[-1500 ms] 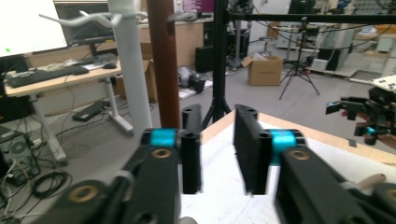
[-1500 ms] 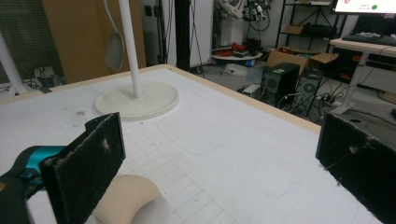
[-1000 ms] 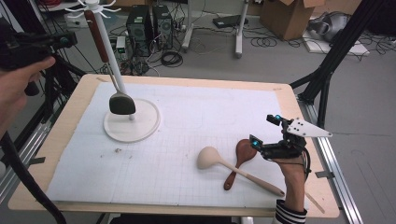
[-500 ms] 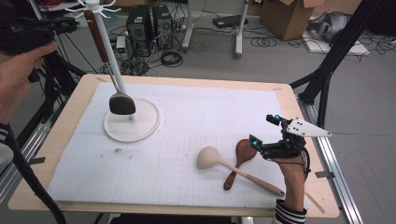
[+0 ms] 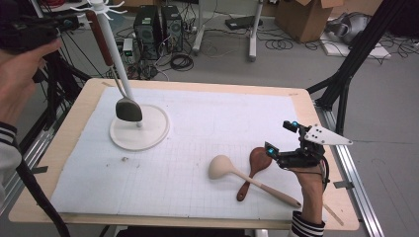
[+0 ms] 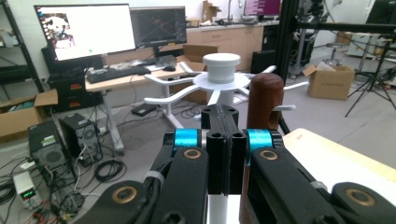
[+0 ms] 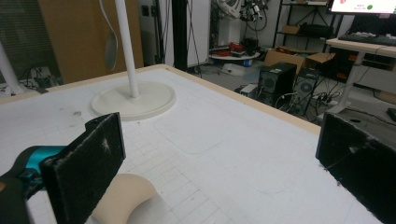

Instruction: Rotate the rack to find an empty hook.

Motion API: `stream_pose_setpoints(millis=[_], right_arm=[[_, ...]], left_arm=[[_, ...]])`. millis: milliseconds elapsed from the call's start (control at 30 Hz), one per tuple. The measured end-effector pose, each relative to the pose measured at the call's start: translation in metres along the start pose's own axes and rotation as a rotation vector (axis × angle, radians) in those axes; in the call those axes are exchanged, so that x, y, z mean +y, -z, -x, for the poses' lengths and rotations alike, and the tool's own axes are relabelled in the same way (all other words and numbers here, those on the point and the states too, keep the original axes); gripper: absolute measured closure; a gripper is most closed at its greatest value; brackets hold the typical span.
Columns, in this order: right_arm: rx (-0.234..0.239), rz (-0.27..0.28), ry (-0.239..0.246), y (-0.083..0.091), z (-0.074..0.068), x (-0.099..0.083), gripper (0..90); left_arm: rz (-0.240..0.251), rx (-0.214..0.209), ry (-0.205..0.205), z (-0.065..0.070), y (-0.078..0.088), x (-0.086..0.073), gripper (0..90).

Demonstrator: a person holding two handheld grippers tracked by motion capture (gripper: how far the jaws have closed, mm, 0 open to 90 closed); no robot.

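Black, foam-faced jaws of the right gripper (image 5: pixel 282 143) spread wide with nothing between them, hovering low over the white gridded mat (image 5: pixel 207 123) near the table's (image 5: pixel 316 123) right edge. Just beside that gripper, on its left in the high view: a dark wooden spoon (image 5: pixel 253 168) lying flat, crossed by the long handle of a pale wooden ladle (image 5: pixel 244 177), bowl toward the mat's centre. Same pale bowl (image 7: pixel 123 196) rounded up at the bottom of the right gripper view, below the near jaw, not touched.

Left gripper (image 5: pixel 69 22) raised at the top left corner of the high view, held in a hand (image 5: pixel 22 69) off the table's edge. Pressed flat together, its two jaws, as seen in the left gripper view (image 6: pixel 223 116), gripping nothing. Right behind them, close but apart: the rounded brown wooden handle (image 6: pixel 264 100) of a spatula hanging from the white hook stand (image 6: pixel 221 70). In the high view, that spatula (image 5: pixel 127 107) dangling beside the pole, dark blade just above the stand's round base (image 5: pixel 148 133).

No readable brand, label or writing on grippers, utensils or stand; monitor contents in the background too blurred to read.
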State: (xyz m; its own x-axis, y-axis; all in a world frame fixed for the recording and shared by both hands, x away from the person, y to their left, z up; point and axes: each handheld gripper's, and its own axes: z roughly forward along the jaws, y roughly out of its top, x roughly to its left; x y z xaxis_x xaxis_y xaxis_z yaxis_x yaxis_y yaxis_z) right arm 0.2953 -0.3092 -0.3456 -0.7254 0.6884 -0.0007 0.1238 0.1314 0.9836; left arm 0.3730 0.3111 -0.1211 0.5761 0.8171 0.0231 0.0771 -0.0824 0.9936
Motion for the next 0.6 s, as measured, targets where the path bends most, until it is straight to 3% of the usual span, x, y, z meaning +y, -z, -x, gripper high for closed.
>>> stream_pose_setpoints(millis=[200, 600], right_arm=[[0.001, -0.006, 0.003, -0.0024, -0.0004, -0.0002, 0.2], [0.0, -0.007, -0.008, -0.0018, -0.0001, -0.0004, 0.2]], left_arm=[[-0.002, 0.028, 0.015, -0.0073, 0.0002, -0.0009, 89.8], [-0.029, 0.063, -0.013, -0.0113, -0.0058, 0.0036, 89.8]])
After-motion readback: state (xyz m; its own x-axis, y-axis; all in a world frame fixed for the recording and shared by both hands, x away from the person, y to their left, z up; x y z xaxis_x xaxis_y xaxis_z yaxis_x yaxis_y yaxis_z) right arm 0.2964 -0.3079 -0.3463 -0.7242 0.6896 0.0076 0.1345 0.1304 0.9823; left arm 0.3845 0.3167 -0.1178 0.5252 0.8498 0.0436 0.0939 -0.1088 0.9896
